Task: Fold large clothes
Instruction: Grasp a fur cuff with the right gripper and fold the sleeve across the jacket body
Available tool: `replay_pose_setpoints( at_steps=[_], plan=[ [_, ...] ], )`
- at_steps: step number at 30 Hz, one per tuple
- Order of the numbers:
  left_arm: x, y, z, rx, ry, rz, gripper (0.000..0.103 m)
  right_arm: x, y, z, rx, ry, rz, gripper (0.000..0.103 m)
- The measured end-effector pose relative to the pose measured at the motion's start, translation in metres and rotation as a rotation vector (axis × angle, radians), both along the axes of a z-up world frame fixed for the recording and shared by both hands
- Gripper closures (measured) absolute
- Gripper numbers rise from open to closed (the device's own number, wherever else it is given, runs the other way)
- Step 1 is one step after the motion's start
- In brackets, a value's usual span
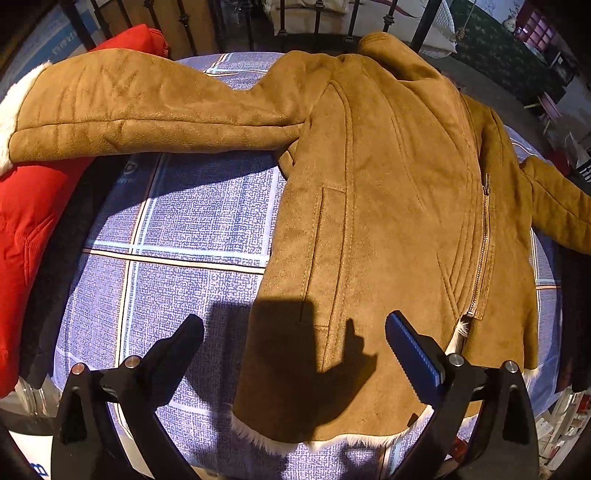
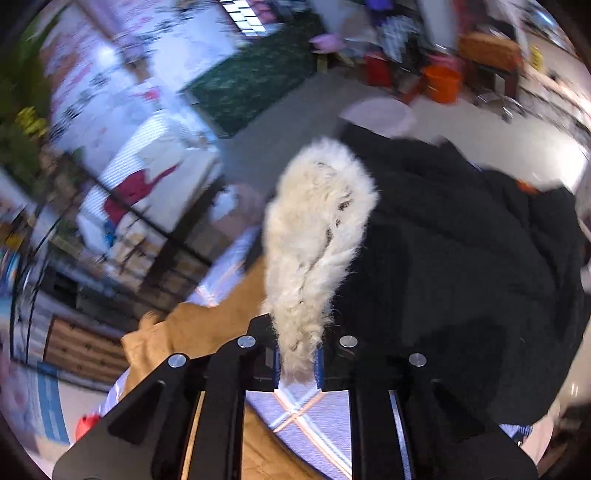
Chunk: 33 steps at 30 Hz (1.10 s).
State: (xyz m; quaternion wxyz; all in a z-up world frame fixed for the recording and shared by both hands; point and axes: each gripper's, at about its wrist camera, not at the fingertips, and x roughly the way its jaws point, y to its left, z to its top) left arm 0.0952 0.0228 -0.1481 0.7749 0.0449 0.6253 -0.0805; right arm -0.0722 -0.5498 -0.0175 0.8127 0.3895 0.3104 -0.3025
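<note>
A tan suede jacket (image 1: 388, 206) with white fleece lining lies front up on a blue checked bed cover (image 1: 192, 229), its sleeves spread to the left and right. My left gripper (image 1: 295, 332) is open and empty, hovering over the jacket's lower left hem. My right gripper (image 2: 297, 365) is shut on the white fleece cuff (image 2: 314, 236) of the jacket's sleeve and holds it lifted. Tan sleeve fabric (image 2: 207, 325) trails to the lower left in the right wrist view, which is blurred.
A red garment (image 1: 33, 221) lies at the left under the left sleeve's cuff. A black garment (image 2: 461, 258) lies on the right of the bed. A black metal bed frame (image 1: 280, 22) runs along the far side. Cluttered floor lies beyond.
</note>
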Motion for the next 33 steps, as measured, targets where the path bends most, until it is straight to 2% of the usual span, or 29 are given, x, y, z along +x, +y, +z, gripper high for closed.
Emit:
replay_pose_setpoints(
  at_steps=[3, 7, 12, 16, 21, 23, 26, 33],
  plan=[
    [0.001, 0.005, -0.001, -0.006, -0.002, 0.014, 0.006, 0.046, 0.040, 0.034, -0.051, -0.067, 0.172, 0.090],
    [0.002, 0.018, 0.001, -0.012, -0.009, 0.053, 0.006, 0.125, 0.120, 0.055, -0.097, -0.088, 0.466, 0.090],
    [-0.002, 0.044, 0.003, -0.012, -0.021, 0.120, 0.006, 0.219, 0.245, 0.048, -0.103, -0.073, 0.803, 0.090],
    [-0.009, 0.068, -0.001, -0.012, -0.014, 0.190, 0.006, 0.267, 0.331, 0.022, -0.100, -0.015, 0.977, 0.090],
    [-0.018, 0.092, -0.007, -0.010, 0.001, 0.266, 0.006, 0.302, 0.406, -0.037, -0.141, 0.127, 1.089, 0.090],
    [-0.021, 0.098, -0.009, -0.008, 0.007, 0.283, 0.006, 0.313, 0.411, -0.073, -0.154, 0.216, 1.103, 0.090],
    [-0.023, 0.101, -0.012, -0.001, 0.018, 0.294, 0.006, 0.321, 0.420, -0.110, -0.151, 0.312, 1.122, 0.090],
    [-0.019, 0.090, -0.013, 0.022, 0.026, 0.256, 0.006, 0.331, 0.445, -0.144, -0.194, 0.424, 1.147, 0.085]
  ],
)
